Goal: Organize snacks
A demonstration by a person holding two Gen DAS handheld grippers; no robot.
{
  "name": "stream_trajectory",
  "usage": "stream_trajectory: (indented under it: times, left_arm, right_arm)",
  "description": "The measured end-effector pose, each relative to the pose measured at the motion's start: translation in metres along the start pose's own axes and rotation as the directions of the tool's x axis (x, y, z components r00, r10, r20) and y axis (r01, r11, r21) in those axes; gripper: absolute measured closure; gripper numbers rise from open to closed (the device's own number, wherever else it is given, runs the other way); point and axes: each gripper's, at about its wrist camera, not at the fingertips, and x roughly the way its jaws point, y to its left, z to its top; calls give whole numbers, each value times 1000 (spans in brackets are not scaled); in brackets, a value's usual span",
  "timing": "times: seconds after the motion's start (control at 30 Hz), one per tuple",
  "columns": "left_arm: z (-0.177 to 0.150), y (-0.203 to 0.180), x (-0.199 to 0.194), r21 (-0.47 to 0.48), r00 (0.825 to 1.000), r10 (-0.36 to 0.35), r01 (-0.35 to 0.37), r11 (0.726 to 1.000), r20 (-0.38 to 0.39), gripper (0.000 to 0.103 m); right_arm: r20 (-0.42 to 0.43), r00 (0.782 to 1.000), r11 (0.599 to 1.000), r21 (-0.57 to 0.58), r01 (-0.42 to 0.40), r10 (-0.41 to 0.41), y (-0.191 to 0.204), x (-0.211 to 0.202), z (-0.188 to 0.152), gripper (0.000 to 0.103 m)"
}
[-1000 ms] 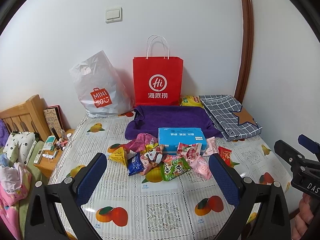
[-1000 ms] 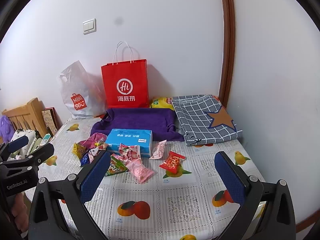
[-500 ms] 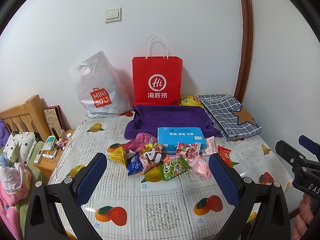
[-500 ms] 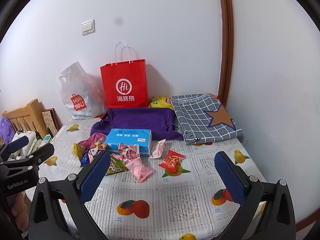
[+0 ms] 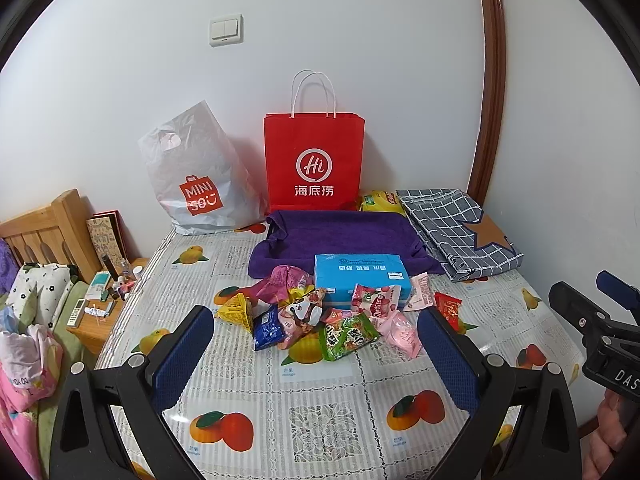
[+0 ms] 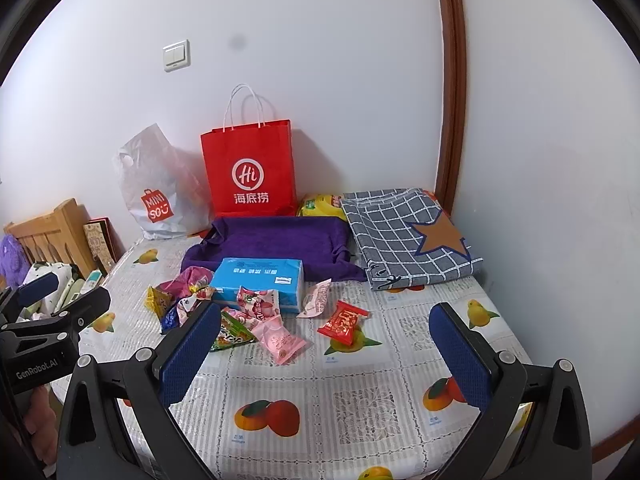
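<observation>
Several snack packets lie in a loose pile on the fruit-print tablecloth [image 5: 312, 408], in front of a blue tissue box [image 5: 362, 276]: a green packet [image 5: 348, 336], a pink one [image 5: 400, 330], a dark blue one [image 5: 266, 328], a yellow one [image 5: 238, 312] and a red one [image 6: 343, 319] off to the right. My left gripper [image 5: 316, 340] is open and empty, held above the near side of the pile. My right gripper [image 6: 326, 340] is open and empty, a little further right.
A red paper bag [image 5: 314, 164] and a white plastic bag [image 5: 196, 184] stand against the back wall. A purple towel [image 5: 340, 236] and a folded checked cloth [image 5: 460, 232] lie behind the snacks. A wooden headboard [image 5: 44, 232] and a cluttered bedside stand [image 5: 100, 304] are at the left.
Both grippers have drifted very slightly; the scene has shifted a little in each view. Nothing was picked up or moved.
</observation>
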Motion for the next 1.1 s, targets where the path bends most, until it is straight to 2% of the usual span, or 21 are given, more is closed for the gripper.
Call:
stream_trajectory:
  times: [1.1]
  left_arm:
    - [-1, 0, 0, -2, 1000, 1, -1, 1000, 2, 0]
  right_arm:
    - [10, 1000, 1000, -14, -14, 14, 10, 4, 0, 0]
